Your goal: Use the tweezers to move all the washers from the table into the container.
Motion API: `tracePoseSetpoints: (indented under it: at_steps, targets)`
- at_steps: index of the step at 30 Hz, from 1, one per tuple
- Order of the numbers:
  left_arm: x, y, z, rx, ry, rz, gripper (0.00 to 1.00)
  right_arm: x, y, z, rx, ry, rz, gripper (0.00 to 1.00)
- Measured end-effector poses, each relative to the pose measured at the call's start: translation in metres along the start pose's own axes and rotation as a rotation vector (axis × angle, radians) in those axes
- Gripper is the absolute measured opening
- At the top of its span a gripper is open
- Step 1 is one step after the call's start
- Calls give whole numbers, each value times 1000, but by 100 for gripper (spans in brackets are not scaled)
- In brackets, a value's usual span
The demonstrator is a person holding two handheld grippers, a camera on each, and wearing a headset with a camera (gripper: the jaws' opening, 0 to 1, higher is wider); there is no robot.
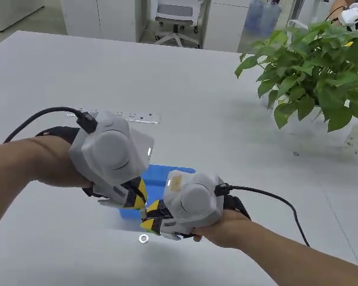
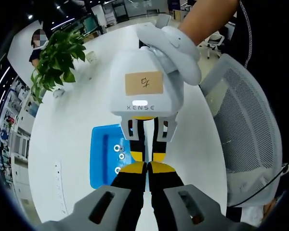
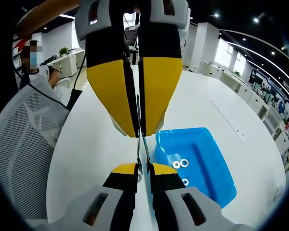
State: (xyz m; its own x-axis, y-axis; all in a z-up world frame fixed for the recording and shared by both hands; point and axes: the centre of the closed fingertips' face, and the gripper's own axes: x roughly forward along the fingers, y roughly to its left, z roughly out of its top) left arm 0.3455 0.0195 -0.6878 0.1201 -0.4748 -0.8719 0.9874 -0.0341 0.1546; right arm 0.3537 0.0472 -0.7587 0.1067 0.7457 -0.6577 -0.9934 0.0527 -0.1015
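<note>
Over the white counter [image 1: 215, 101], just by the one blue container [image 3: 209, 159], we see our two tools meet tip to tip. The left hand-held gripper [image 2: 147, 167] and the right hand-held gripper [image 3: 143, 169] each have their jaws pressed together on the one pair of tweezers [image 3: 140, 142], whose thin metal arms run between both. We count three washers [image 3: 184, 162] lying inside the container. One more washer [image 1: 144, 239] lies on the counter just beside the right hand-held gripper.
</note>
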Motion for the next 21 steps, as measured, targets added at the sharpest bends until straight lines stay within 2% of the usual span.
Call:
tracePoseSetpoints:
  at_steps: [21]
  targets:
    - [17, -13, -13, -38, -2, -39, 5, 15, 15, -15, 17, 15, 32, 12]
